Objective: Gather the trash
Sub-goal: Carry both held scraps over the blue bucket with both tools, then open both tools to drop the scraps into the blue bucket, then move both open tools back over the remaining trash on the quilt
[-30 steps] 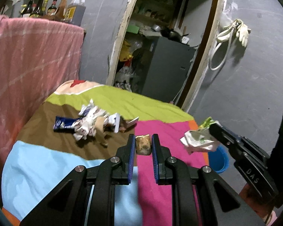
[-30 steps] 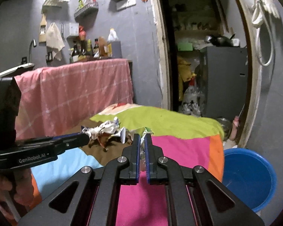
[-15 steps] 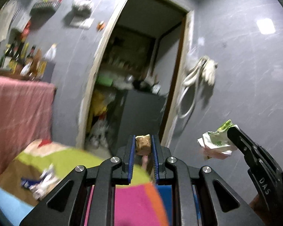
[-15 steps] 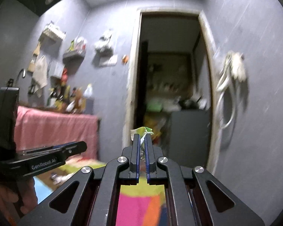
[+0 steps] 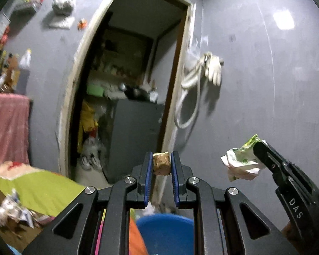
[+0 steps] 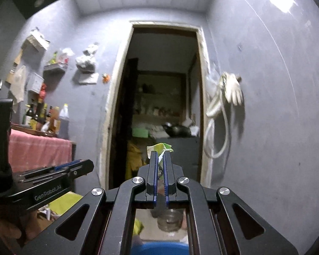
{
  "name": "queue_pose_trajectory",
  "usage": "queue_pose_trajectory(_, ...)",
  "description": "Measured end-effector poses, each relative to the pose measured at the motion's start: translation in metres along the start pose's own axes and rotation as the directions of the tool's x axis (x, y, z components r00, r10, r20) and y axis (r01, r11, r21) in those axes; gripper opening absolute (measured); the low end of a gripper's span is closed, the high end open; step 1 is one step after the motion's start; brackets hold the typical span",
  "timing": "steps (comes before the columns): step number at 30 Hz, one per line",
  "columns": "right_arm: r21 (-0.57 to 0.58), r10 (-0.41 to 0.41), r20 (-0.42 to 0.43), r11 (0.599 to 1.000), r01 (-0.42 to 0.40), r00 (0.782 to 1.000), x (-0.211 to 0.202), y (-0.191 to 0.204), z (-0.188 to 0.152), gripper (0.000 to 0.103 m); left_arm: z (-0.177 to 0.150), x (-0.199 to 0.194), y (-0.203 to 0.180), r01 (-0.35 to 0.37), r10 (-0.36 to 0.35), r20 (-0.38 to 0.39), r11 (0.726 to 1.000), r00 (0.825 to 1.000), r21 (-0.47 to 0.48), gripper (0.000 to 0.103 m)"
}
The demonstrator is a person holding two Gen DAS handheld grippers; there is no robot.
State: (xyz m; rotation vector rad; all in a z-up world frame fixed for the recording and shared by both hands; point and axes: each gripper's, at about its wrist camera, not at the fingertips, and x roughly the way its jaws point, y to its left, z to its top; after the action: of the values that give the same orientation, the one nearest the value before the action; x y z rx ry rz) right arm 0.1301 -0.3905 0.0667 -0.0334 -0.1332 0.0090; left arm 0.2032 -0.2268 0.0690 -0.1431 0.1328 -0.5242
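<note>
My left gripper (image 5: 161,165) is shut on a small brown crumpled scrap (image 5: 161,166), held in the air above a blue bucket (image 5: 165,231). My right gripper (image 6: 159,159) is shut on a crumpled white and green wrapper (image 6: 160,148); in the left wrist view the wrapper (image 5: 242,162) hangs at the right gripper's tip (image 5: 258,148), to the right of my left gripper. The blue bucket's rim (image 6: 159,248) shows at the bottom of the right wrist view. A pile of trash wrappers (image 5: 10,208) lies on the multicoloured table cloth (image 5: 42,189) at lower left.
A grey wall (image 5: 265,85) with a hanging hose and glove (image 5: 210,72) stands ahead to the right. A dark doorway (image 5: 127,95) opens ahead with a grey cabinet (image 5: 136,136) inside. A pink-draped counter (image 6: 38,153) with bottles (image 6: 44,116) stands at left. A glass jar (image 6: 170,221) sits on the floor.
Both grippers have lifted from the table and swung right toward the wall, each still holding its piece of trash. The blue bucket has come to lie below them.
</note>
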Motion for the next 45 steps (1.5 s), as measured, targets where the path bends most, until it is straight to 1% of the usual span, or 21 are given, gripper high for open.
queue_pose_trajectory(6, 0.058, -0.018, -0.114, 0.998, 0.025, 0.993, 0.018, -0.023, -0.037, 0.003, -0.026, 0.044, -0.008, 0.023, -0.024, -0.135, 1.0, 0.991, -0.012, 0.014)
queue_pose_trajectory(11, 0.093, -0.013, -0.209, 0.995, 0.033, 0.978, 0.034, -0.033, -0.063, 0.004, -0.046, 0.075, -0.006, 0.034, -0.045, -0.236, 0.998, 0.971, -0.051, 0.014)
queue_pose_trajectory(14, 0.117, -0.004, -0.254, 0.993, 0.035, 0.967, 0.043, -0.039, -0.076, 0.004, -0.055, 0.093, -0.001, 0.039, -0.06, -0.295, 0.996, 0.954, -0.076, 0.014)
queue_pose_trajectory(16, 0.135, 0.005, -0.283, 0.99, 0.035, 0.959, 0.049, -0.044, -0.084, 0.005, -0.059, 0.103, 0.003, 0.035, -0.065, -0.332, 0.995, 0.941, -0.095, 0.018)
queue_pose_trajectory(18, 0.154, 0.011, -0.303, 0.987, 0.038, 0.953, 0.055, -0.049, -0.089, 0.006, -0.064, 0.11, 0.008, 0.039, -0.081, -0.36, 0.992, 0.929, -0.123, 0.032)
queue_pose_trajectory(22, 0.177, 0.019, -0.323, 0.983, 0.04, 0.946, 0.057, -0.054, -0.092, 0.008, -0.065, 0.11, 0.014, 0.033, -0.082, -0.373, 0.99, 0.924, -0.136, 0.032)
queue_pose_trajectory(23, 0.181, 0.019, -0.32, 0.983, 0.042, 0.947, 0.055, -0.055, -0.091, 0.009, -0.064, 0.11, 0.015, 0.032, -0.081, -0.372, 0.99, 0.925, -0.137, 0.032)
queue_pose_trajectory(25, 0.179, 0.011, -0.31, 0.983, 0.047, 0.951, 0.052, -0.055, -0.088, 0.016, -0.058, 0.103, 0.017, 0.03, -0.074, -0.353, 0.991, 0.933, -0.13, 0.036)
queue_pose_trajectory(26, 0.18, 0.009, -0.302, 0.983, 0.048, 0.953, 0.051, -0.055, -0.086, 0.026, -0.055, 0.099, 0.018, 0.028, -0.071, -0.338, 0.991, 0.938, -0.13, 0.04)
queue_pose_trajectory(27, 0.183, 0.009, -0.289, 0.982, 0.046, 0.957, 0.048, -0.055, -0.082, 0.028, -0.053, 0.095, 0.019, 0.026, -0.068, -0.326, 0.991, 0.943, -0.132, 0.042)
queue_pose_trajectory(31, 0.169, 0.004, -0.247, 0.985, 0.039, 0.969, 0.04, -0.051, -0.061, 0.028, -0.036, 0.076, 0.026, 0.005, -0.039, -0.284, 0.993, 0.958, -0.121, 0.044)
queue_pose_trajectory(33, 0.162, 0.007, -0.223, 0.986, 0.03, 0.975, 0.036, -0.046, -0.049, 0.03, -0.026, 0.063, 0.031, -0.006, -0.022, -0.259, 0.994, 0.966, -0.109, 0.053)
queue_pose_trajectory(34, 0.157, 0.009, -0.209, 0.987, 0.025, 0.978, 0.033, -0.043, -0.043, 0.032, -0.022, 0.058, 0.033, -0.014, -0.012, -0.246, 0.995, 0.969, -0.103, 0.055)
queue_pose_trajectory(36, 0.157, 0.021, -0.179, 0.988, 0.007, 0.984, 0.028, -0.036, -0.031, 0.051, -0.013, 0.041, 0.039, -0.022, 0.001, -0.215, 0.995, 0.977, -0.096, 0.059)
queue_pose_trajectory(37, 0.157, 0.028, -0.164, 0.988, -0.002, 0.986, 0.025, -0.032, -0.026, 0.051, -0.009, 0.034, 0.041, -0.028, 0.009, -0.206, 0.995, 0.979, -0.091, 0.061)
queue_pose_trajectory(38, 0.154, 0.032, -0.155, 0.988, -0.008, 0.987, 0.023, -0.027, -0.021, 0.052, -0.005, 0.025, 0.046, -0.046, 0.03, -0.193, 0.995, 0.981, -0.084, 0.066)
queue_pose_trajectory(39, 0.153, 0.037, -0.149, 0.988, -0.014, 0.988, 0.022, -0.023, -0.017, 0.056, -0.002, 0.017, 0.05, -0.056, 0.04, -0.182, 0.995, 0.983, -0.085, 0.072)
queue_pose_trajectory(40, 0.156, 0.044, -0.138, 0.987, -0.022, 0.989, 0.02, -0.018, -0.013, 0.059, 0.001, 0.008, 0.056, -0.065, 0.05, -0.165, 0.994, 0.985, -0.089, 0.074)
queue_pose_trajectory(42, 0.16, 0.058, -0.116, 0.986, -0.039, 0.992, 0.016, -0.009, -0.006, 0.073, 0.006, -0.009, 0.064, -0.09, 0.078, -0.145, 0.993, 0.986, -0.082, 0.081)
queue_pose_trajectory(43, 0.16, 0.065, -0.107, 0.986, -0.047, 0.992, 0.014, -0.002, -0.002, 0.076, 0.009, -0.019, 0.07, -0.11, 0.1, -0.132, 0.991, 0.986, -0.077, 0.084)
queue_pose_trajectory(45, 0.162, 0.083, -0.092, 0.985, -0.067, 0.992, 0.012, 0.009, 0.003, 0.081, 0.014, -0.036, 0.082, -0.147, 0.138, -0.11, 0.986, 0.984, -0.08, 0.096)
